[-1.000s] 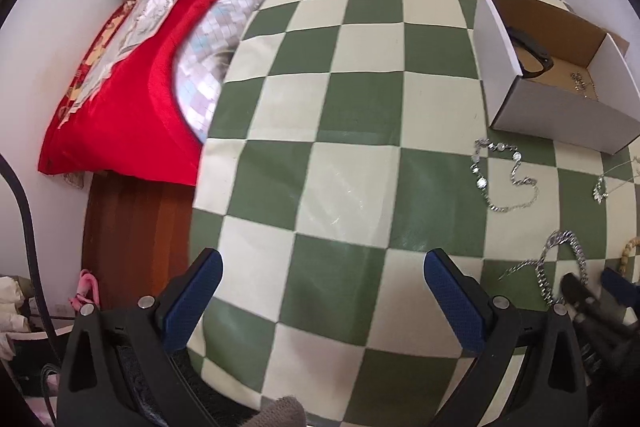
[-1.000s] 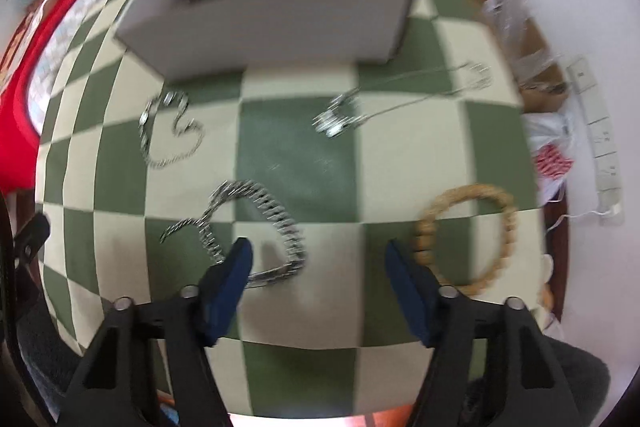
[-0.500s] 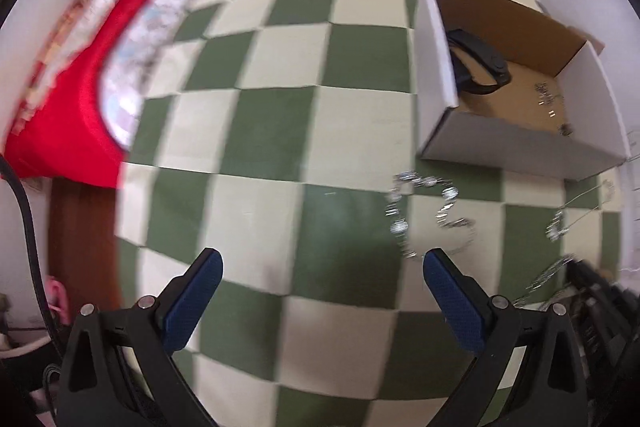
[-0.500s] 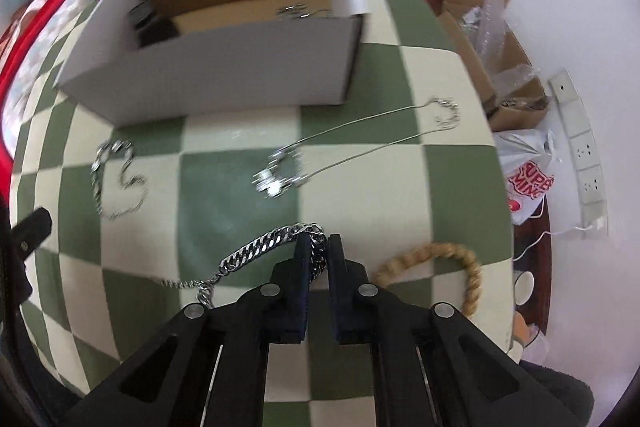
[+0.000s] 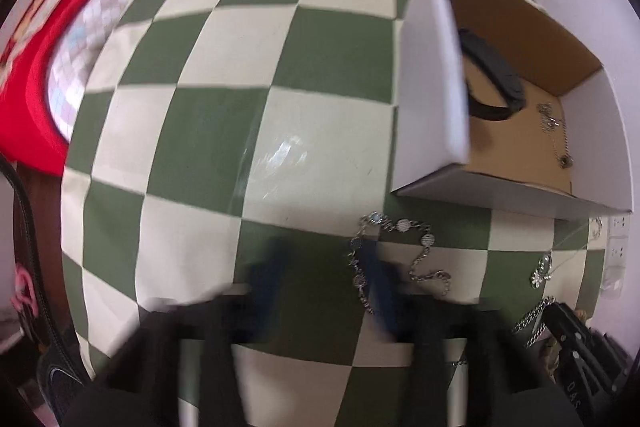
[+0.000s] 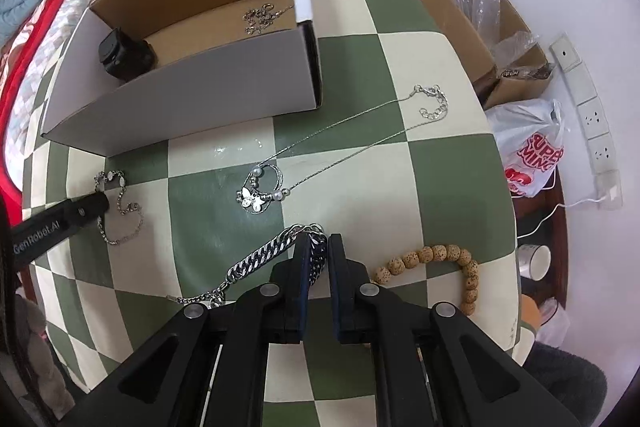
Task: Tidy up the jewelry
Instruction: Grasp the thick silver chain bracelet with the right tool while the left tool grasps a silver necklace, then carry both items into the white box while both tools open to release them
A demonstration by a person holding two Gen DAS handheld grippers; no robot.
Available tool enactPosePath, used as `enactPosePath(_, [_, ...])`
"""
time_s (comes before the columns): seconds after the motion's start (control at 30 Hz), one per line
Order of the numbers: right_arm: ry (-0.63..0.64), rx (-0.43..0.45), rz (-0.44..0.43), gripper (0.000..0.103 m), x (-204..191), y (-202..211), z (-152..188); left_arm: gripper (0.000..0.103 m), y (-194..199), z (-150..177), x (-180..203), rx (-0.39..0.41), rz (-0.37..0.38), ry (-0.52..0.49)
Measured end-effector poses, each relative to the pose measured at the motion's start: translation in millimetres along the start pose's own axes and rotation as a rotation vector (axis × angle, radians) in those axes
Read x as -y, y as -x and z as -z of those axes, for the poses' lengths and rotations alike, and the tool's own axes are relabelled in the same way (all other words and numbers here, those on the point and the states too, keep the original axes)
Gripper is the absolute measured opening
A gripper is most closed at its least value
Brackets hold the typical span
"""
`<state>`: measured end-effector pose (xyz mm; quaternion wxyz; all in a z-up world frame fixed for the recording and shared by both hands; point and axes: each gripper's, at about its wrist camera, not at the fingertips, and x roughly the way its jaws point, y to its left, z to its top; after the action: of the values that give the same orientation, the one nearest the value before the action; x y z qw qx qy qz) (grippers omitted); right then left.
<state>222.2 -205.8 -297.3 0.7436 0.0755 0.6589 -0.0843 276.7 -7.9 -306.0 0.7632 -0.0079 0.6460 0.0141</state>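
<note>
Two grippers hang over a green and cream checkered worktop [image 6: 208, 211], both pointing down at it.

The right gripper [image 6: 318, 247] sits in the lower middle of its own view. Its fingers are pinching the thick silver chain [image 6: 260, 257], close to the chain's top bend. From there the chain runs down and left across the worktop.

The left gripper [image 5: 324, 275] is very blurry at the bottom of its own view. Its fingers have just been closing. They still stand a little apart, and the one on the right side of the frame is on the thin disc bracelet [image 5: 400, 259]. I cannot tell if they have hold of it yet. In the right view the same gripper pokes in from the left edge, with its tip at the bracelet's upper left part.

A white cardboard box [image 6: 180, 103] stands in the upper part of that view. Inside it are a black band [image 6: 124, 53] on the left and a small silver chain [image 6: 260, 17] on the right.

Below the box's right end lies a butterfly necklace [image 6: 260, 195], with its thin chain stretching up to the right. A wooden bead bracelet [image 6: 440, 259] lies at the lower right, just beside the right gripper.

A red blanket [image 5: 36, 75] fills the left side of the left view.
</note>
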Motion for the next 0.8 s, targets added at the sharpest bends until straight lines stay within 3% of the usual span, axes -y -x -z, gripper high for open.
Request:
enactPosePath(0.1, [0.024, -0.002, 0.019, 0.010, -3.0, -1.1, 0.5, 0.005, 2.0, 6.2, 2.5, 0.014, -0.016, -0.048])
enactPosePath(0.47, [0.063, 0.029, 0.044, 0.009, -11.5, 0.4, 7.8, 0.002, 21.1, 52.6, -24.9, -0.002, 0.027, -0.008])
enactPosePath(0.8, [-0.034, 0.053, -0.174, 0.008, 5.5, 31.4, 29.1, 0.001, 89.2, 74.4, -27.5, 0.090, 0.097, -0.029])
